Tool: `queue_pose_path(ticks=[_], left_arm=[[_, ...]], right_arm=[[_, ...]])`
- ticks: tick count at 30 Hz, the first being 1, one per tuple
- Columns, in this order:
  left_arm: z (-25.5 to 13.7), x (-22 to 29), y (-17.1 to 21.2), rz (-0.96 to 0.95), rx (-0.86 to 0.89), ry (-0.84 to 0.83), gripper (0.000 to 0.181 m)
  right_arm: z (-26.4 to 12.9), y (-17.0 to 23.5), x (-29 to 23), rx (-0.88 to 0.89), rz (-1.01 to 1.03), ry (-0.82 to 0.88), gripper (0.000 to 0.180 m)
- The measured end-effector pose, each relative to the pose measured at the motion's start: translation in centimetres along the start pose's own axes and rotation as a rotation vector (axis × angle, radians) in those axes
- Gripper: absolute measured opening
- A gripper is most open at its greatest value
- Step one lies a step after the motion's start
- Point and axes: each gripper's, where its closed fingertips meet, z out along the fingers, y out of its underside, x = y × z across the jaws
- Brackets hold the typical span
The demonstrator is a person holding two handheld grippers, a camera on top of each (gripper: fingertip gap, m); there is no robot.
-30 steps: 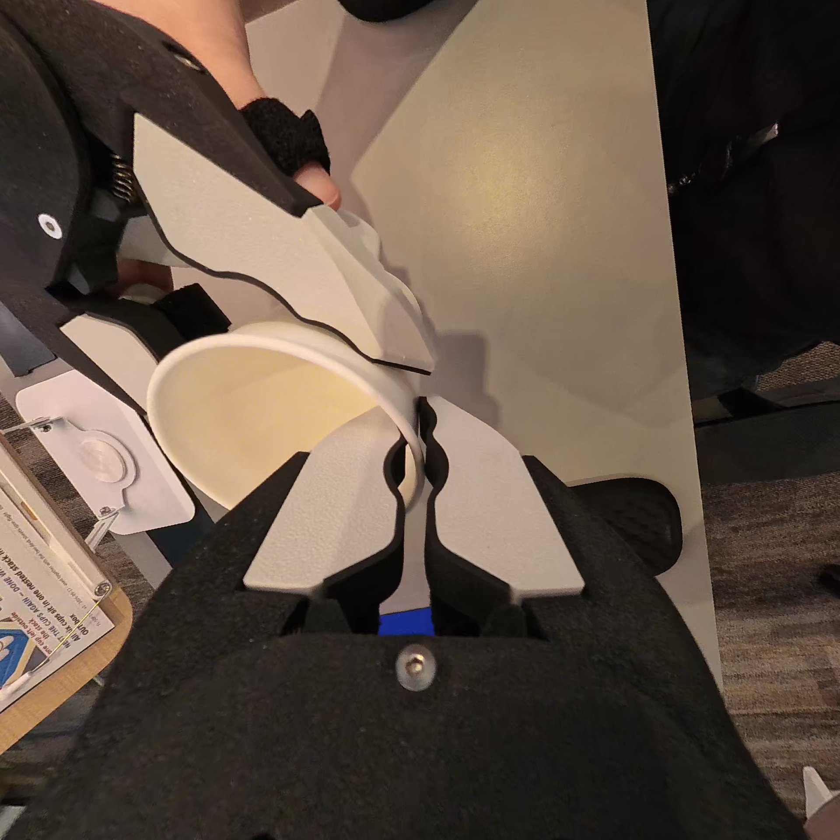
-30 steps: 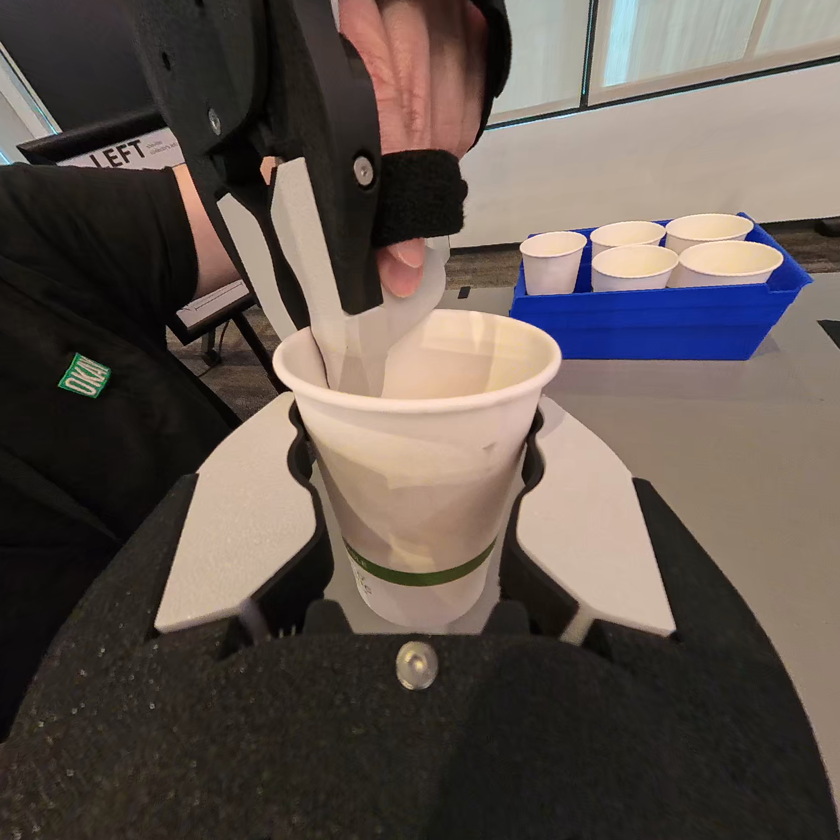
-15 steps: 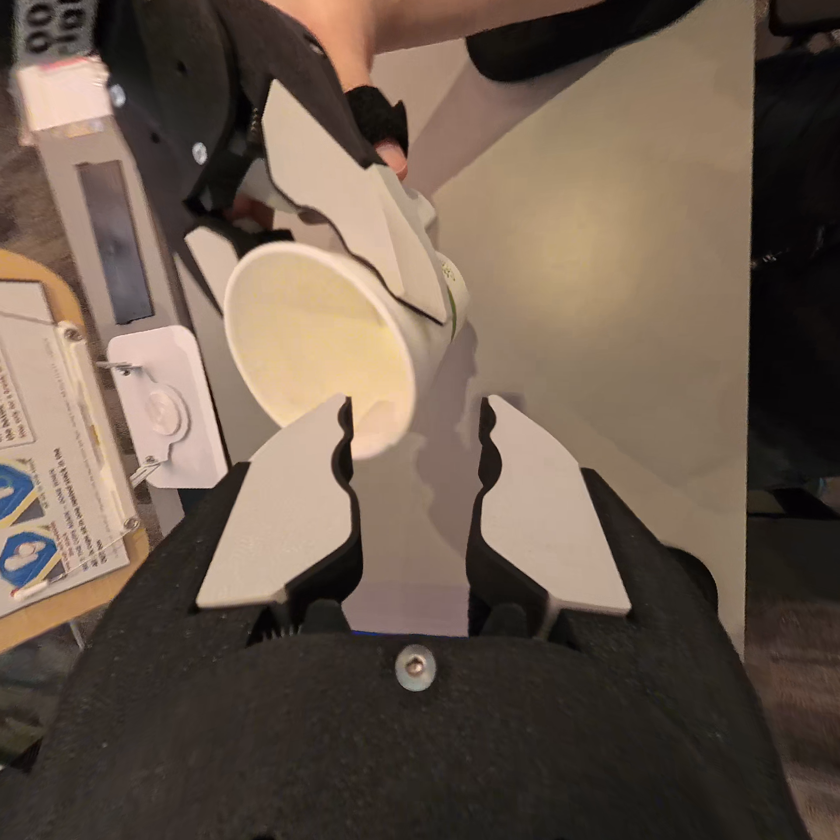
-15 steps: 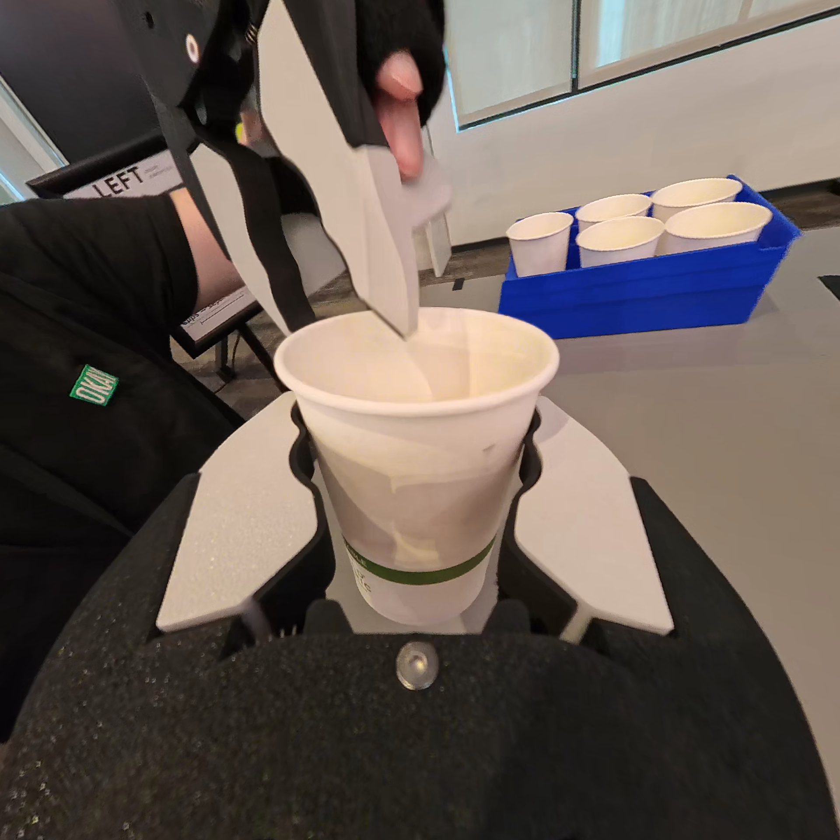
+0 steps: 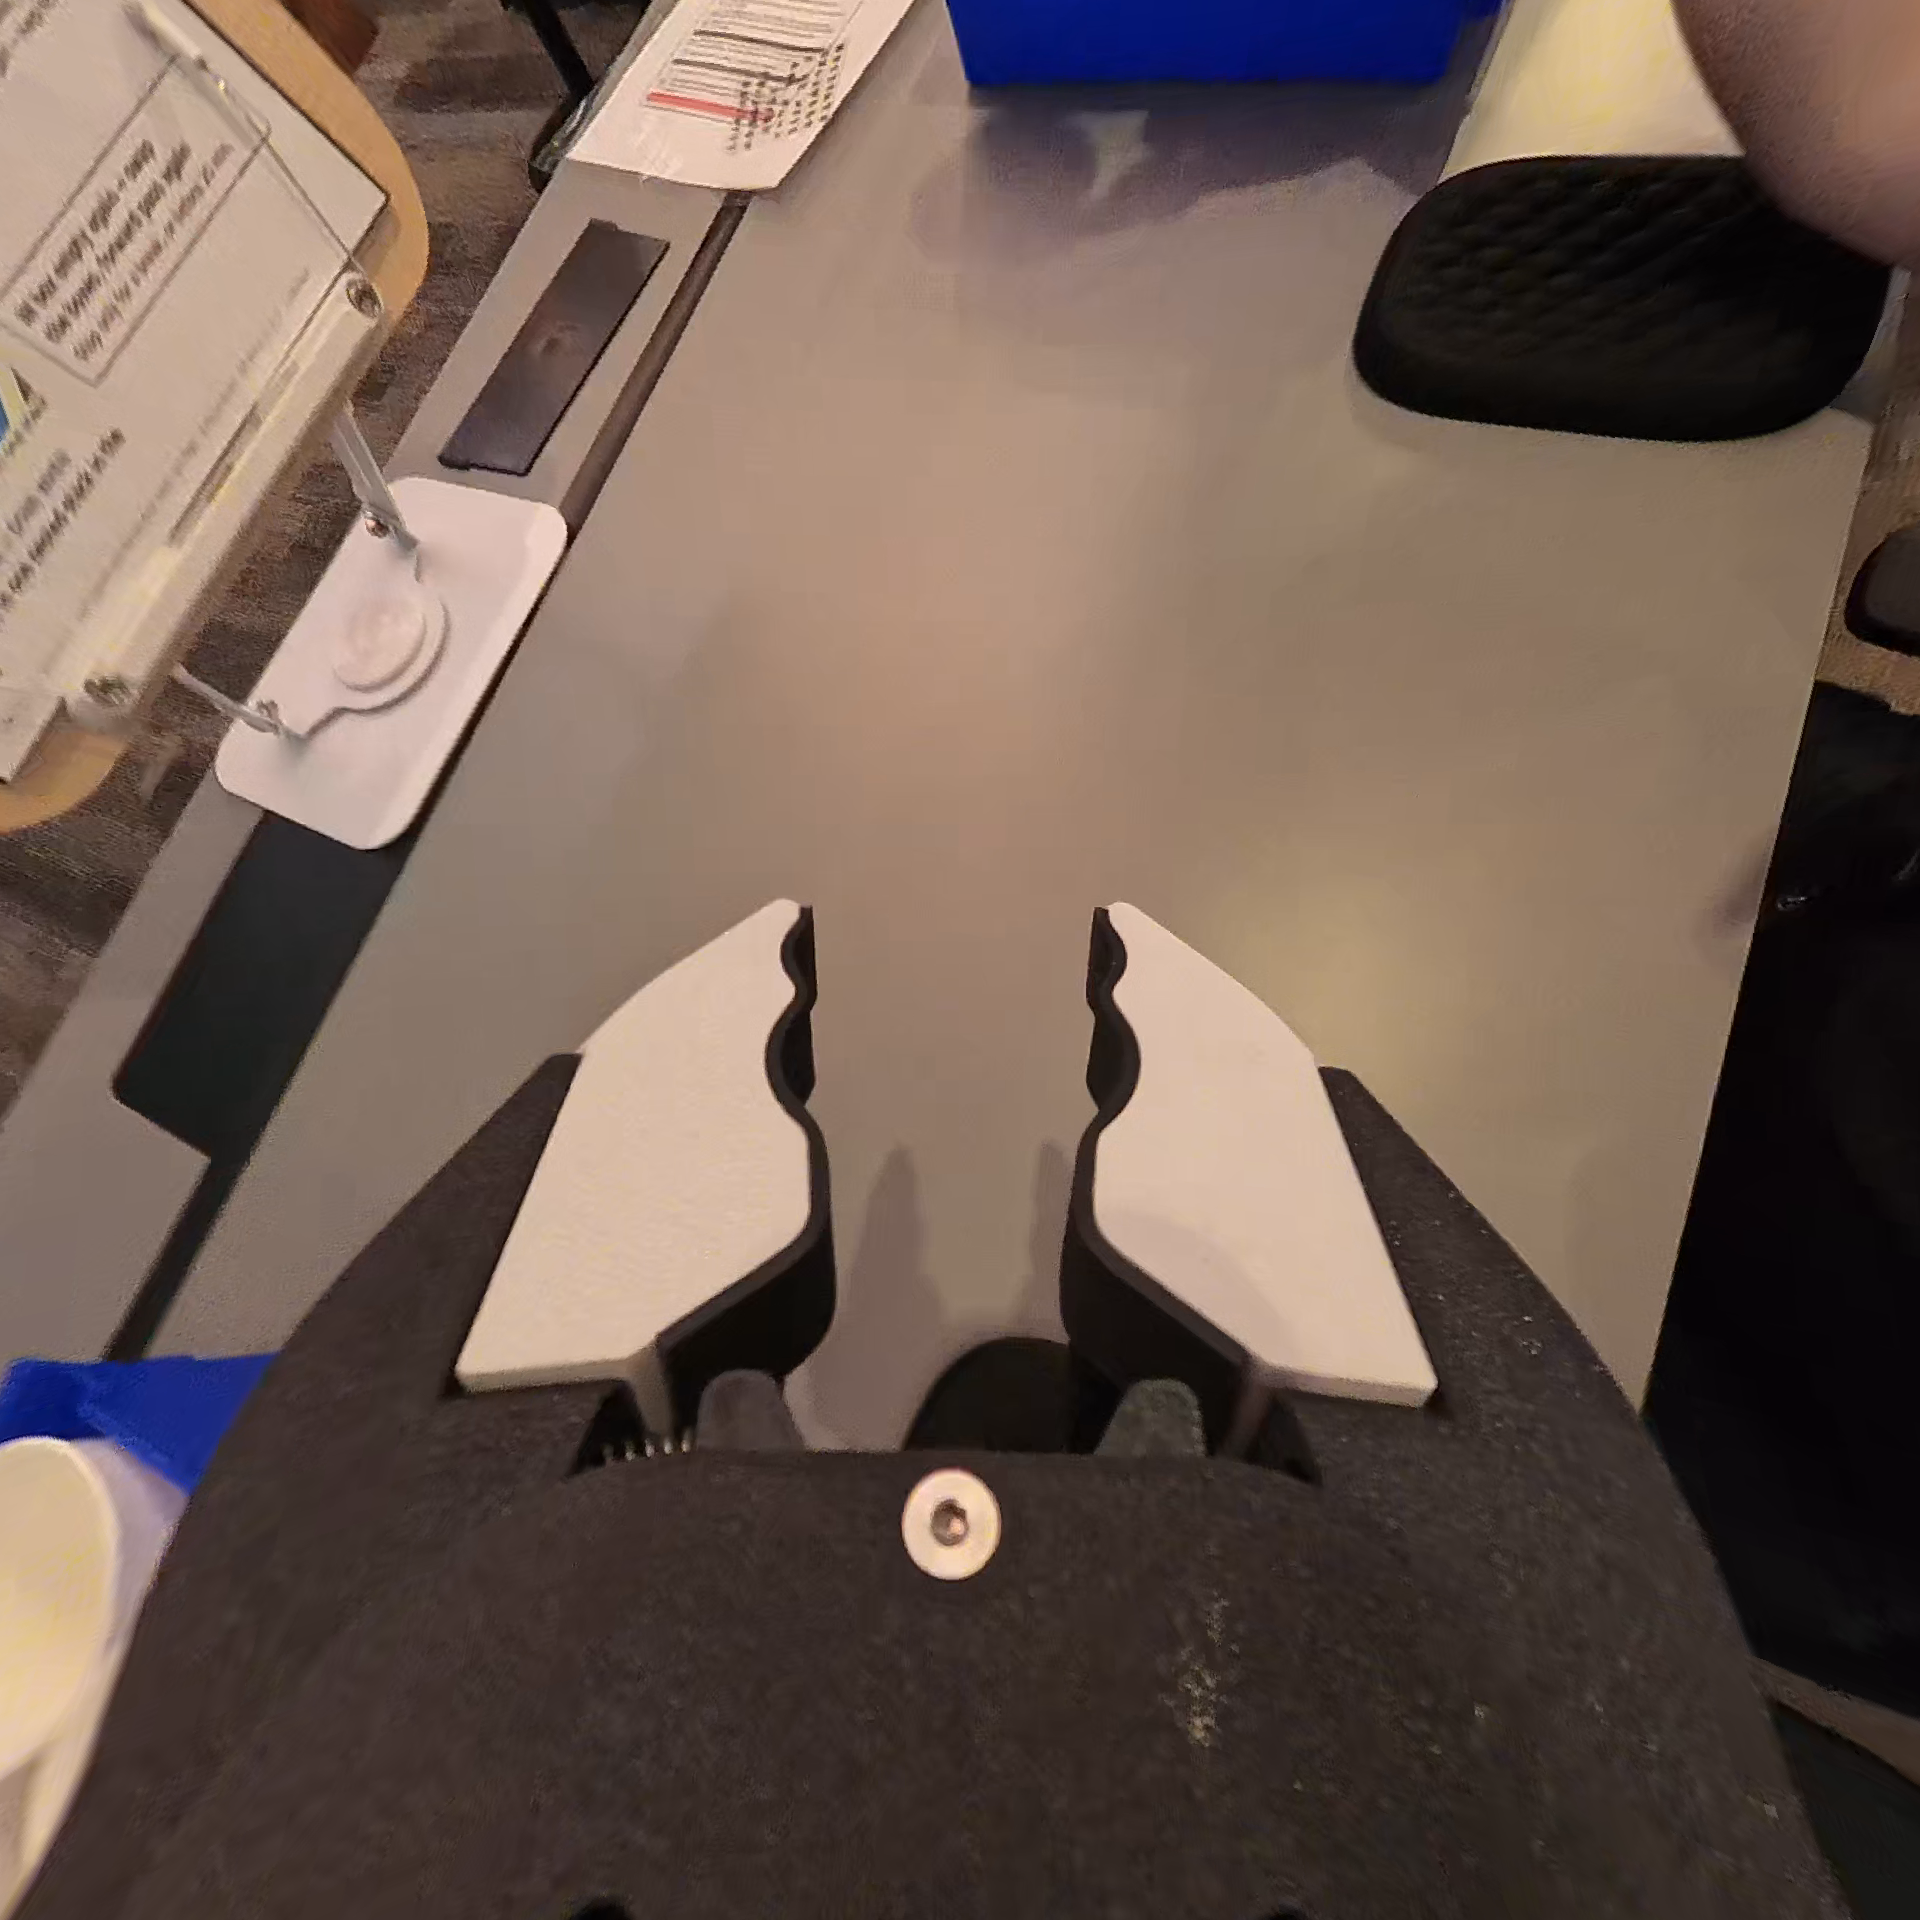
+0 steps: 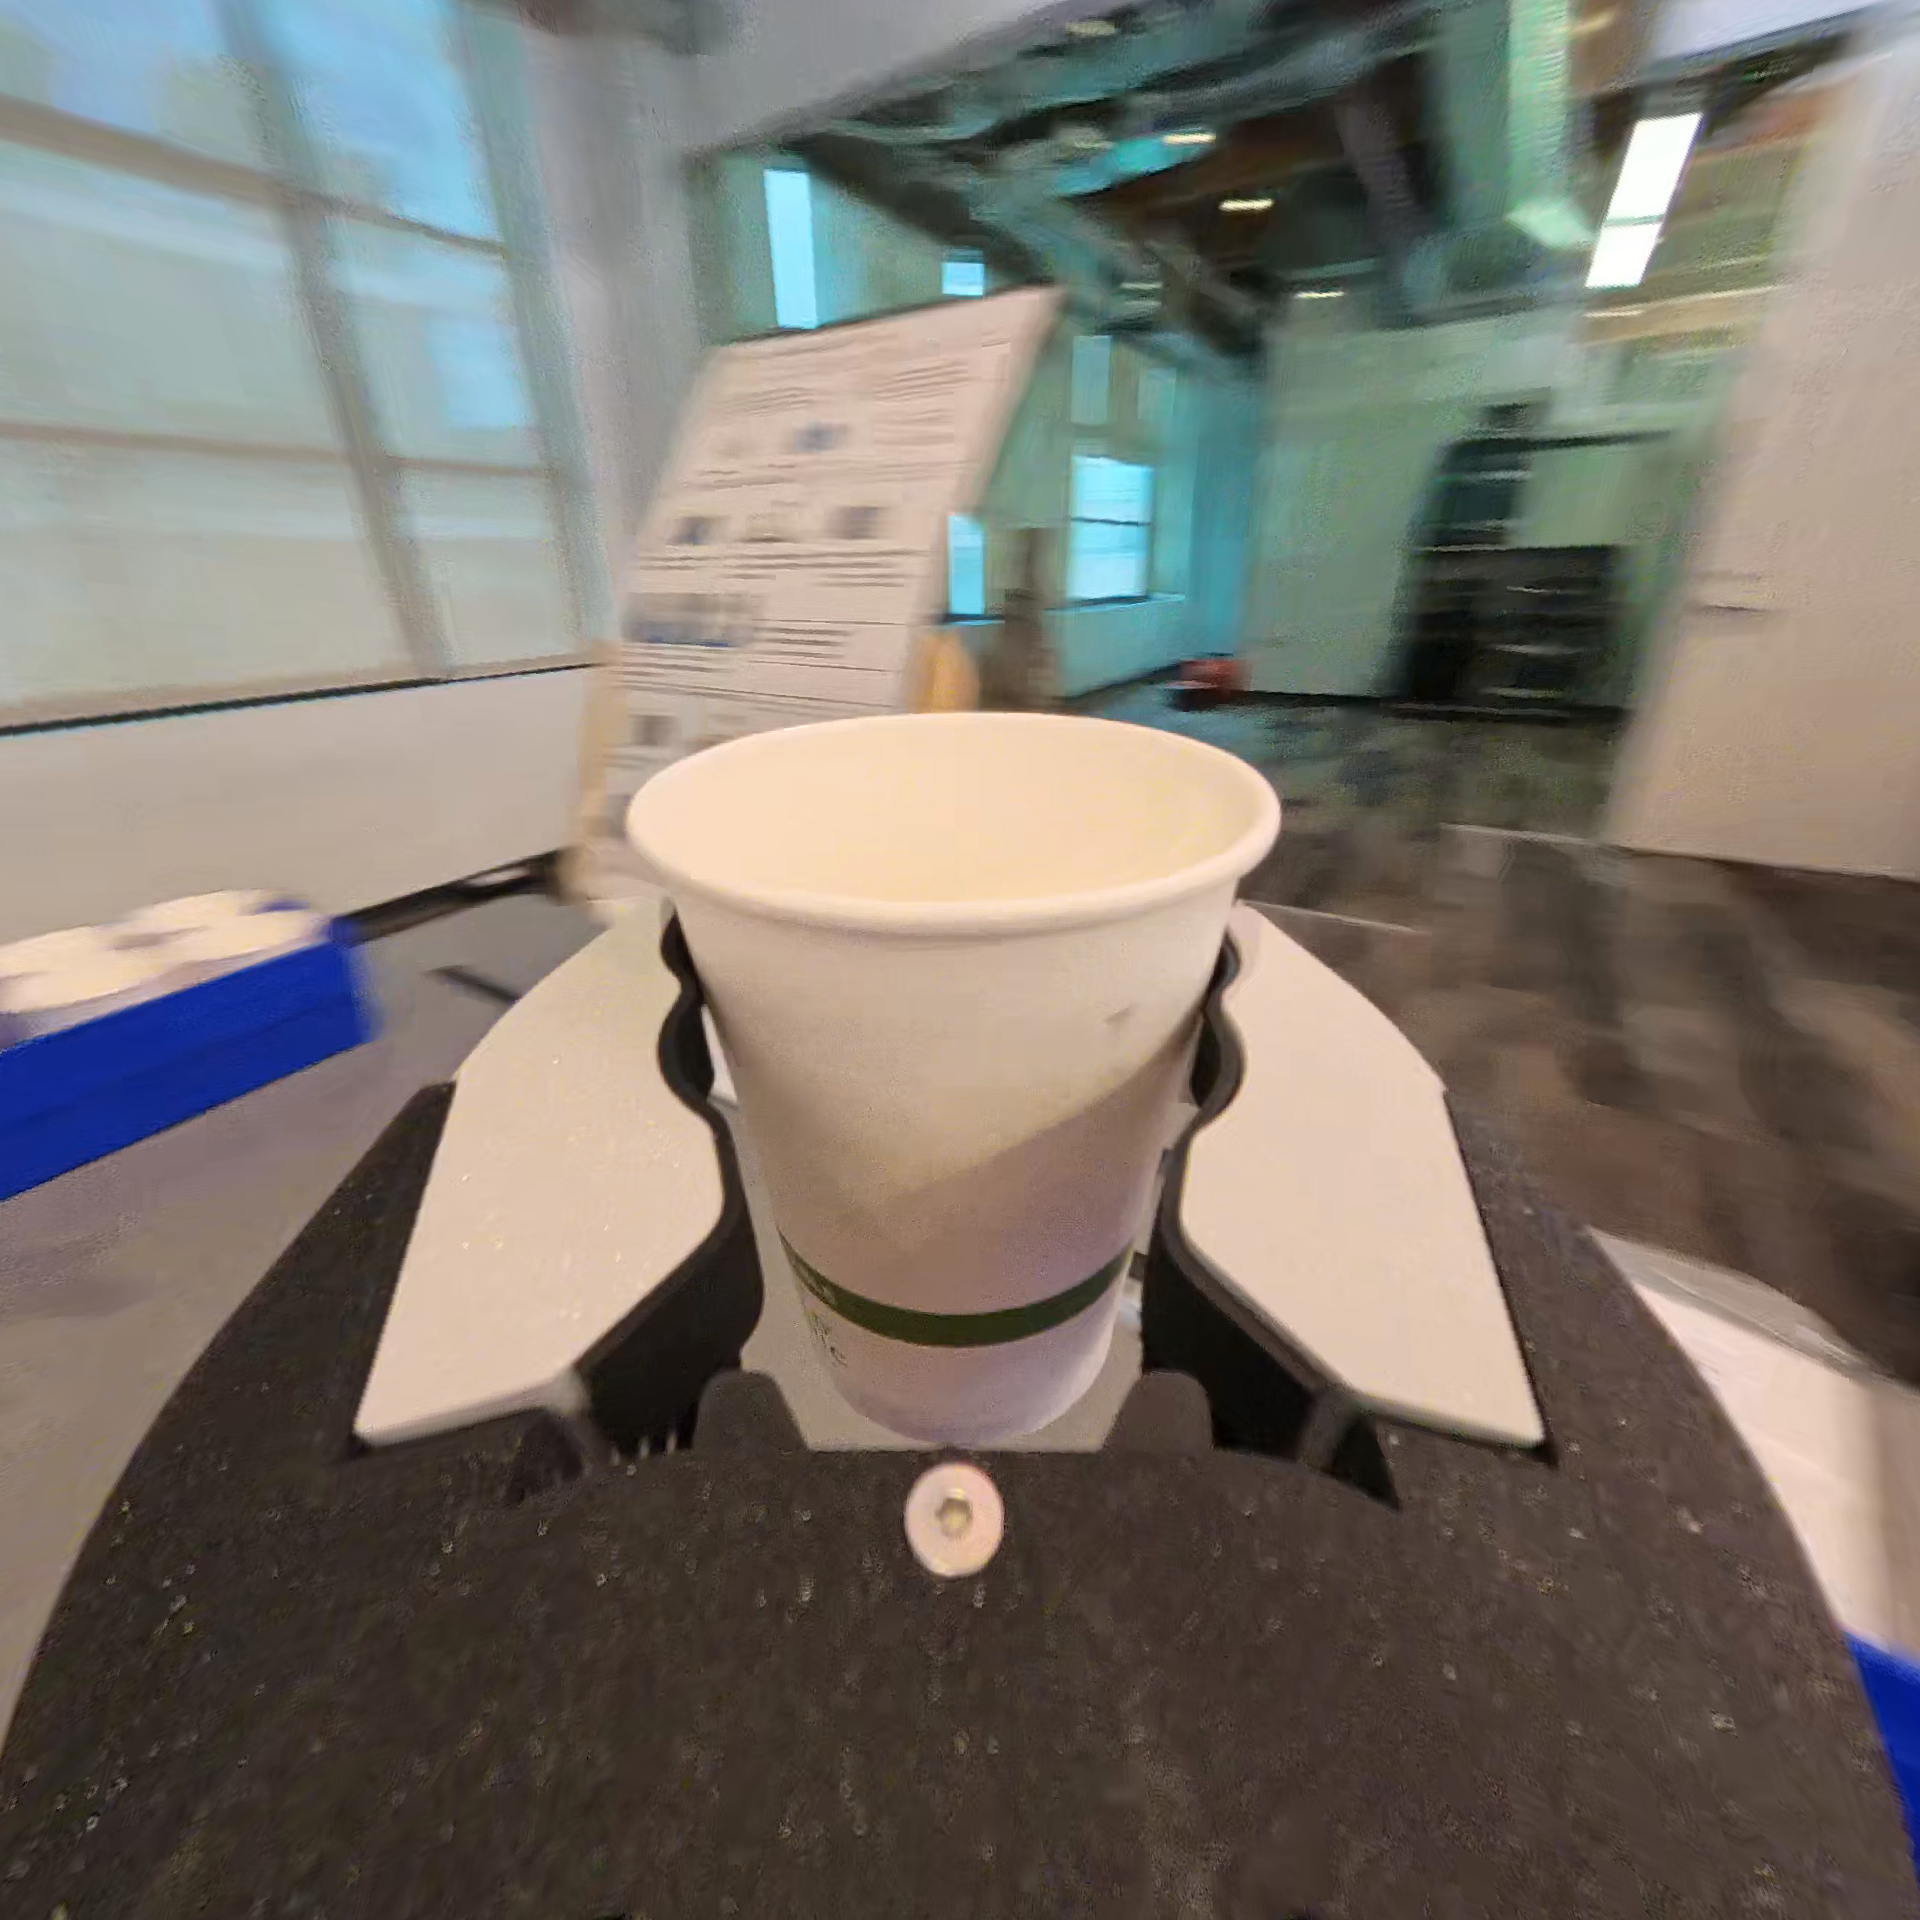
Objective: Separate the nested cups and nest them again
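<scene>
My right gripper (image 6: 951, 935) is shut on a white paper cup (image 6: 956, 1039) with a green band near its base. It holds the cup upright by its sides, above the table. I cannot tell whether another cup is nested inside it. My left gripper (image 5: 951, 920) is open and empty over the bare grey table (image 5: 987, 623). The rim of another white cup (image 5: 42, 1579) shows at the lower left of the left wrist view, beside a blue tray (image 5: 125, 1403). Neither gripper shows in the other's view.
A blue tray of white cups (image 6: 177, 1049) sits blurred at the left of the right wrist view. A black pad (image 5: 1600, 301), a sign stand's white base (image 5: 395, 655), a printed sheet (image 5: 727, 83) and another blue tray (image 5: 1195, 42) lie around the table. A person's arm (image 5: 1818, 104) is at top right.
My left gripper opened off the cup's rim, lifted out and swung away to face the table. My right gripper turned right with the cup; its view is blurred by motion.
</scene>
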Motion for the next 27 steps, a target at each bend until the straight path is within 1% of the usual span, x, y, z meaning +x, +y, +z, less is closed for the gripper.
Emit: queue_pose_path(ticks=[2,4,7,9,14,16,23,27], left_arm=[[-0.2,0.7,1.1,-0.041,0.029,0.011,0.048],[-0.6,0.8,1.9,-0.06,0.05,0.004,0.047],[-1.1,0.5,2.5,-0.081,0.073,-0.008,0.046],[-1.5,0.2,2.6,-0.098,0.085,-0.016,0.046],[-2.5,0.3,2.3,-0.085,0.093,-0.033,0.045],[-3.0,0.7,2.3,-0.072,0.087,-0.04,0.045],[-4.0,1.6,2.6,-0.045,0.063,-0.057,0.045],[-4.2,1.9,2.6,-0.044,0.067,-0.051,0.045]], right_arm=[[-2.2,2.1,6.5,-0.053,0.004,0.193,0.091],[-3.9,5.9,11.3,-0.125,-0.013,0.306,0.091],[-5.3,11.5,14.2,-0.207,0.025,0.313,0.091],[-6.1,14.4,15.9,-0.278,0.028,0.371,0.091],[-5.6,18.7,16.6,-0.316,0.112,0.358,0.091],[-5.4,19.9,16.9,-0.344,0.096,0.369,0.092],[-4.7,22.4,16.8,-0.404,0.019,0.356,0.092],[-4.9,22.6,16.8,-0.392,-0.009,0.354,0.093]])
